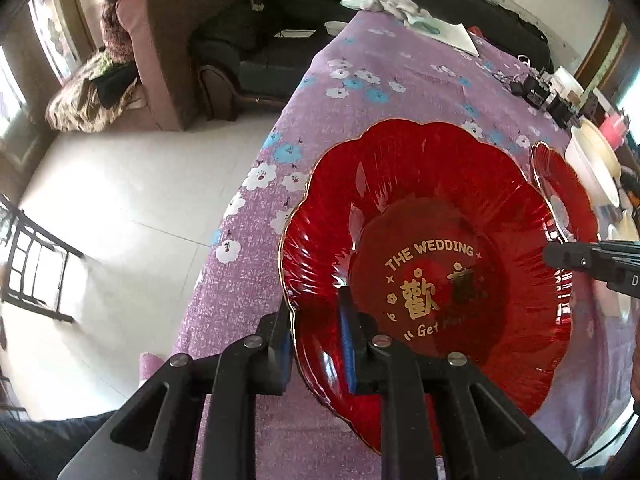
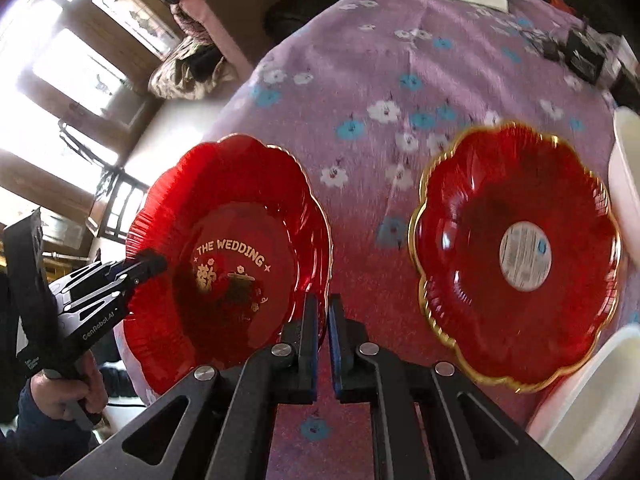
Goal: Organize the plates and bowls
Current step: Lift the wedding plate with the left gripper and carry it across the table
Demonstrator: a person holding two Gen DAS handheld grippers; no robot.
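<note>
A red scalloped glass plate with gold "THE WEDDING" lettering (image 1: 424,256) is gripped at its rim by both grippers. My left gripper (image 1: 316,316) is shut on its near edge, one finger above and one below. It also shows in the right wrist view (image 2: 228,248), tilted, with my right gripper (image 2: 323,312) shut on its right rim and the left gripper (image 2: 148,264) clamped on its left rim. The right gripper shows in the left wrist view at the plate's right edge (image 1: 556,256). A second red plate with a round sticker (image 2: 516,256) lies flat on the table to the right.
The table has a purple flowered cloth (image 2: 400,80). White bowls (image 2: 624,176) stand at the right edge, and another white dish (image 2: 592,396) is at the lower right. Cloths and paper (image 1: 420,12) lie at the far end. Black gadgets (image 1: 536,88) sit far right. The floor drops off left.
</note>
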